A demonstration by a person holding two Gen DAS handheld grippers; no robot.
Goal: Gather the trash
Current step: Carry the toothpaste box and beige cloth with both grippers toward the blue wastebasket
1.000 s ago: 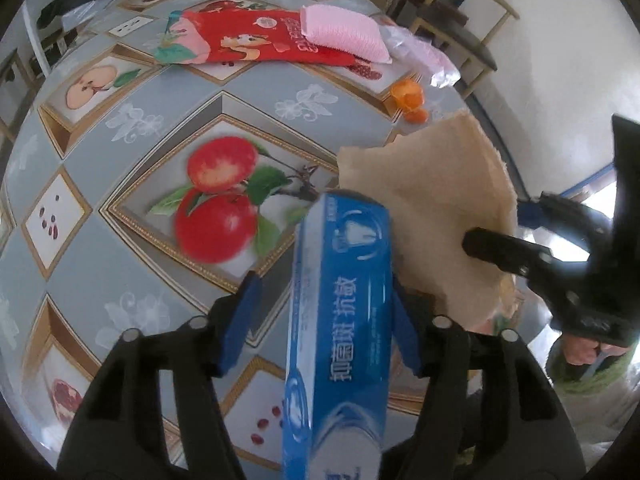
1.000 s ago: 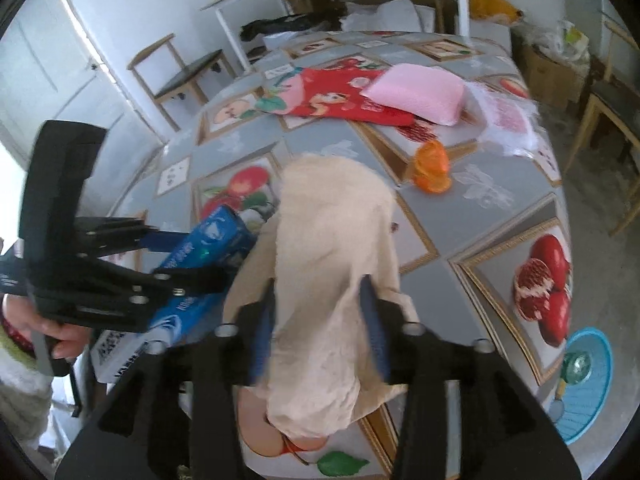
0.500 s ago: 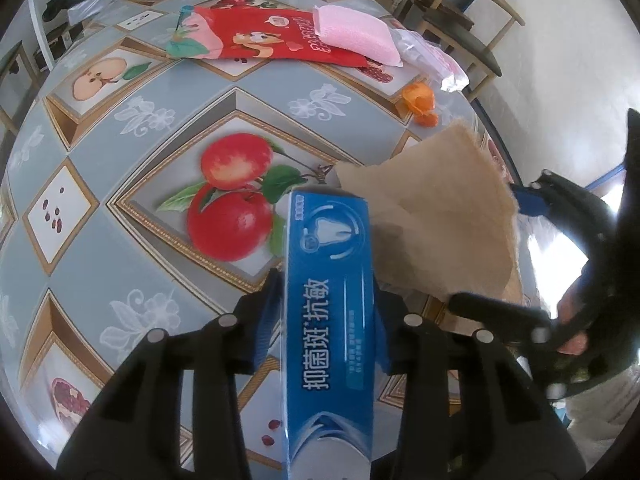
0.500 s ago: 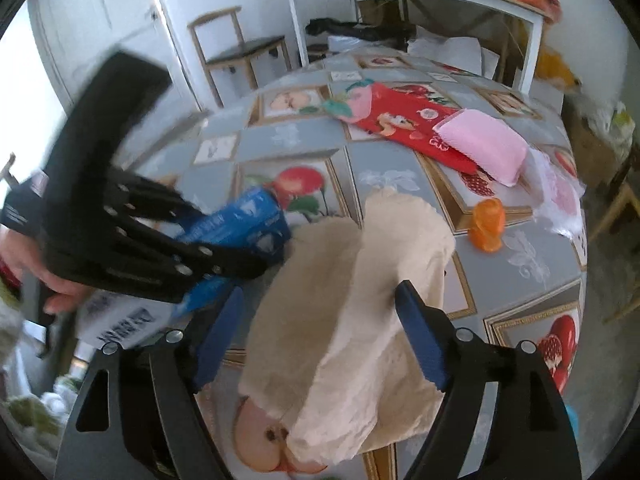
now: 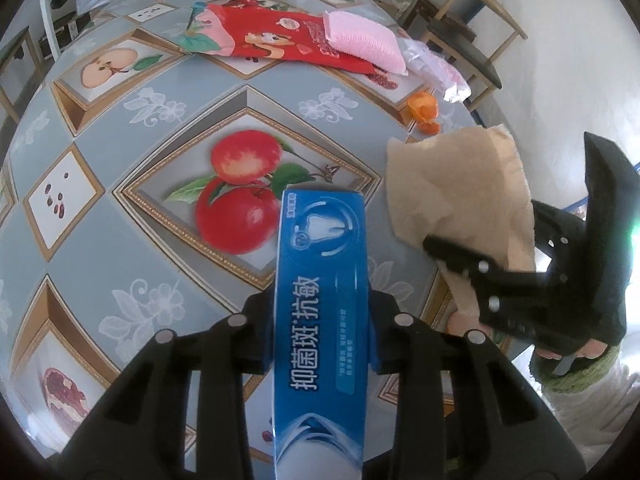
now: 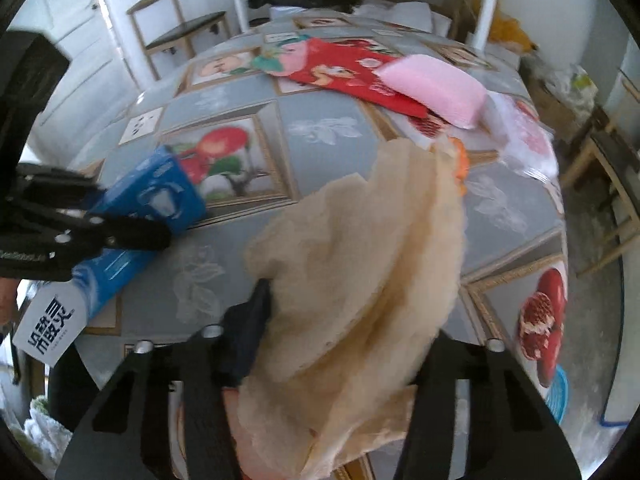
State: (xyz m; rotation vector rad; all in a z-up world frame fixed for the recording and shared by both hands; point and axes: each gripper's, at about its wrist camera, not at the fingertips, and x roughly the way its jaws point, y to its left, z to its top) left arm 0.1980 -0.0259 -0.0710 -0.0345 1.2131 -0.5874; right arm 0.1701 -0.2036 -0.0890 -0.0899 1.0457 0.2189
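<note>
A blue toothpaste box (image 5: 320, 280) lies lengthwise between the fingers of my left gripper (image 5: 322, 308). The jaws are closing and both fingers sit against its sides. The box is held above the fruit-patterned table (image 5: 120, 140). My right gripper (image 6: 344, 320) has a crumpled tan paper (image 6: 360, 240) between its closing jaws. The paper hangs over and hides the right finger. In the left wrist view the tan paper (image 5: 460, 184) and right gripper (image 5: 460, 256) are at the table's right edge. In the right wrist view the box (image 6: 160, 192) and left gripper (image 6: 132, 236) are at the left.
On the far side of the table lie a red snack packet (image 5: 280, 40), a pink pad (image 5: 364, 40), a clear plastic wrapper (image 5: 436, 68) and orange peel (image 5: 424, 106). Wooden chairs (image 5: 472, 40) stand beyond the table. A person's hand (image 5: 560, 344) holds the right gripper.
The left jaws have narrowed from wide of the box to against its sides. The right jaws spread wide around the paper half a second ago and have come in again.
</note>
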